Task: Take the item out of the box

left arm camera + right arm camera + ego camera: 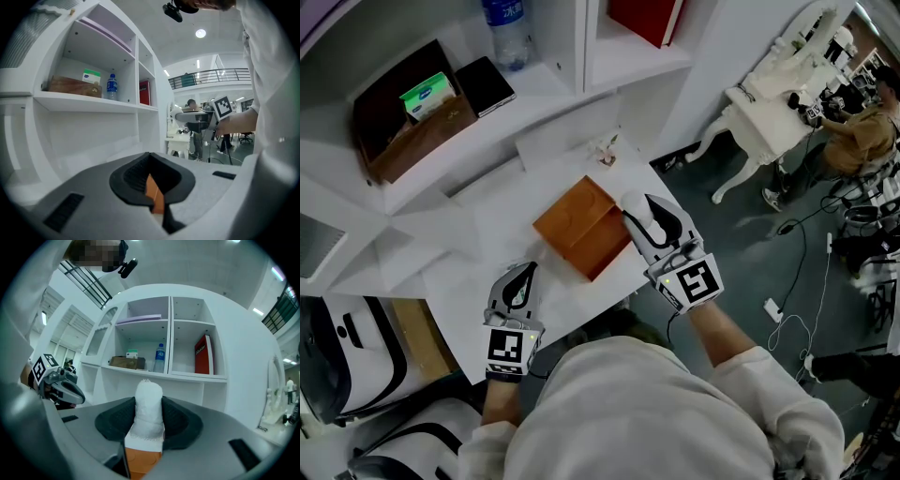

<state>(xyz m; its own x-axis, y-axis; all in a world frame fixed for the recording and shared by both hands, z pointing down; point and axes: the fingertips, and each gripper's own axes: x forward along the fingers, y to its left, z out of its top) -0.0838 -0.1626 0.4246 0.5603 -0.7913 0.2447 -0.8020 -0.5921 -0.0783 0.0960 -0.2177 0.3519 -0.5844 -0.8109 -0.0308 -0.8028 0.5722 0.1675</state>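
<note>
An orange-brown box [579,228] lies on the white table [487,211] in the head view. My right gripper [643,217] hangs over the box's right end, shut on a white wrapped item [633,201]. In the right gripper view that white item [149,405] stands upright between the black pads, with the box [140,465] just below. My left gripper [525,274] rests near the table's front edge, left of the box, its fingers together and holding nothing. A sliver of the box [154,194] shows past its pads in the left gripper view.
Behind the table a white shelf unit [581,70] holds a brown wooden tray [394,131] with a green-white packet, a black case [485,84], a water bottle [504,28] and a red book [645,17]. A small trinket [606,150] sits at the table's back. A person [861,131] sits far right.
</note>
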